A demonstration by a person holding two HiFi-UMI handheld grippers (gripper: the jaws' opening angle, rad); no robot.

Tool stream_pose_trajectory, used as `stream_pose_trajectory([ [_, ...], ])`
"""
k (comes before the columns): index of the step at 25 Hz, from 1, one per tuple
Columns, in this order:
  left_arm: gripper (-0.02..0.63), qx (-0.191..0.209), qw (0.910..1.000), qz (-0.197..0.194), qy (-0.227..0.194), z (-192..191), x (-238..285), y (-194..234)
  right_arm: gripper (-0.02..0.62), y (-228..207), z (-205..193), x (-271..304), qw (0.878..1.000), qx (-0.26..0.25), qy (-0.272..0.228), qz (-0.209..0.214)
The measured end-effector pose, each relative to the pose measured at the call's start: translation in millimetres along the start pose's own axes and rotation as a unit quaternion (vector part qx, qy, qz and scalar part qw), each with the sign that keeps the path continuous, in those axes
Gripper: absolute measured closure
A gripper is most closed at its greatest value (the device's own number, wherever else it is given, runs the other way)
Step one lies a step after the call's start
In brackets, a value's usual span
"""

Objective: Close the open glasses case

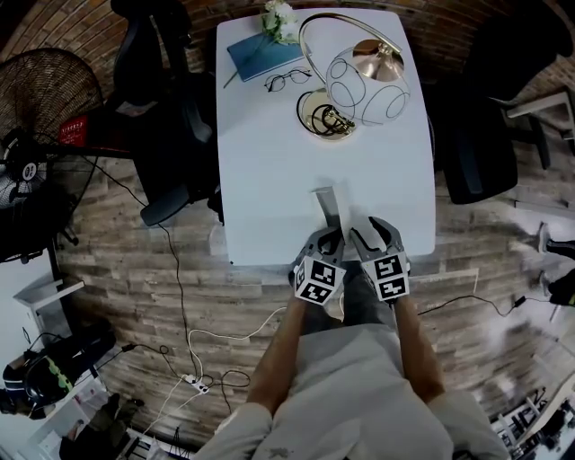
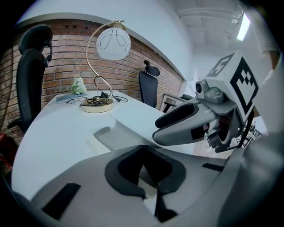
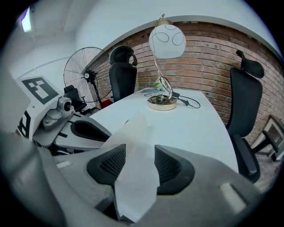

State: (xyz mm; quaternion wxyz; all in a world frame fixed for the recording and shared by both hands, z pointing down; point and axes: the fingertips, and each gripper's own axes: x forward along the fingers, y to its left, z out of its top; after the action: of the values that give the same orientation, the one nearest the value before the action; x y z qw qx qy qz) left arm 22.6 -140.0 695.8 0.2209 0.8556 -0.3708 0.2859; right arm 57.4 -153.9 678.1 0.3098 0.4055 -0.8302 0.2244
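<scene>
The white glasses case [image 1: 330, 205] lies at the near edge of the white table [image 1: 269, 162], one thin flap standing up. Both grippers meet at its near end. My left gripper [image 1: 331, 238] has its pads pressed together at the tips [image 2: 143, 148], with a pale strip of the case [image 2: 113, 135] caught between them. My right gripper [image 1: 364, 235] sits just to the right. In the right gripper view the case's white flap [image 3: 133, 150] runs up between its two pads [image 3: 171, 166], and the gripper [image 3: 140, 153] is shut on it.
At the far end of the table are spectacles [image 1: 287, 79], a blue notebook [image 1: 263, 54], white flowers [image 1: 280, 20] and a globe lamp [image 1: 364, 81] on a brass base. Black office chairs [image 1: 171, 117] stand on both sides. A floor fan [image 1: 40, 117] is at the left.
</scene>
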Motion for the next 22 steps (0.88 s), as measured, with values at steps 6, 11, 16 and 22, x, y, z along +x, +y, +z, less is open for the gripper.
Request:
stream_pose_trajectory([
  [6, 0.601, -0.002, 1.0000, 0.003, 0.003, -2.5, -3.7, 2.1, 0.388, 4.5, 2.6, -1.5, 1.000, 0.002, 0.000, 0.003],
  [11, 0.601, -0.003, 1.0000, 0.004, 0.004, -4.3, -4.2, 4.6, 0.388, 2.0, -1.4, 1.8, 1.000, -0.010, -0.004, -0.001],
  [16, 0.601, -0.004, 0.9999, 0.007, 0.008, -7.9, -6.2, 8.1, 0.388, 7.3, 1.4, 1.7, 1.000, -0.002, 0.000, 0.004],
  [22, 0.601, -0.005, 0.9999, 0.011, 0.010, -11.3, -8.0, 11.2, 0.388, 7.1, -2.2, 4.2, 1.000, -0.013, -0.003, 0.002],
])
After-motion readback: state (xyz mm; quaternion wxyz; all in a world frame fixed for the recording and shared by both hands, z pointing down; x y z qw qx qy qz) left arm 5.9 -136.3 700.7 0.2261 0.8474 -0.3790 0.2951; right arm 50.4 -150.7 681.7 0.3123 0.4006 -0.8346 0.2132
